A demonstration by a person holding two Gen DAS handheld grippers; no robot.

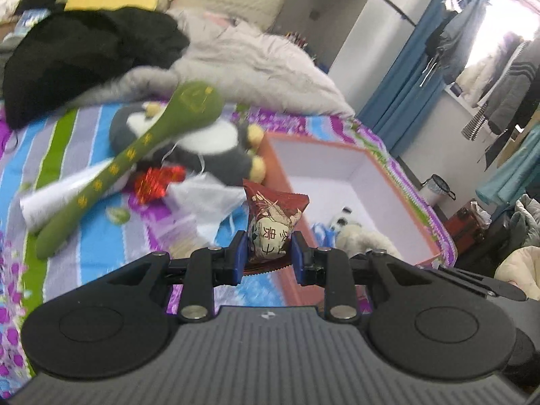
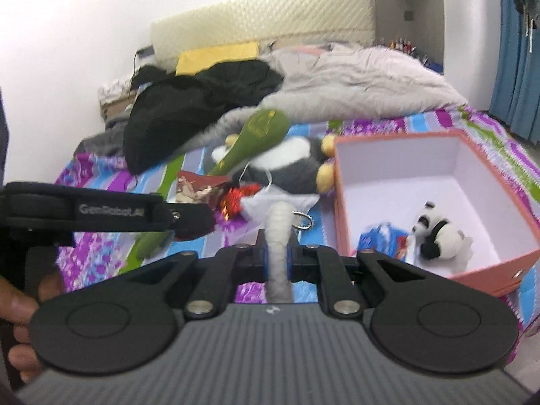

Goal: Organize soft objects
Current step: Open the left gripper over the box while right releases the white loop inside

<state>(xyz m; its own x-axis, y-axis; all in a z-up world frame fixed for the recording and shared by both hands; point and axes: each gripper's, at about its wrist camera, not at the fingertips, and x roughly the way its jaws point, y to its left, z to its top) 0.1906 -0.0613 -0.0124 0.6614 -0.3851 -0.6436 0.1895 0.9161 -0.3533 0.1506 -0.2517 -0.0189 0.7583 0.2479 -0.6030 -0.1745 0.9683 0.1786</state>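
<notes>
My left gripper (image 1: 270,253) is shut on a small red snack-packet cushion (image 1: 273,222) printed with a shrimp, held above the bedspread beside the box. The same cushion (image 2: 199,187) shows at the left of the right wrist view. My right gripper (image 2: 277,256) is shut on a long grey soft strip (image 2: 278,233) with a metal ring (image 2: 303,219) beside it. The pink box (image 2: 398,141) with a white inside lies to the right and holds a panda plush (image 2: 438,236) and a blue packet (image 2: 381,241). A green plush spoon (image 1: 135,155) lies over a penguin plush (image 1: 216,148).
A red foil item (image 1: 158,182) and a white bag (image 1: 202,199) lie on the striped bedspread (image 1: 84,128). Black clothing (image 1: 84,50) and a grey quilt (image 1: 256,64) are heaped behind. A person's hand (image 2: 20,303) grips the left unit. Hanging clothes (image 1: 499,77) are at far right.
</notes>
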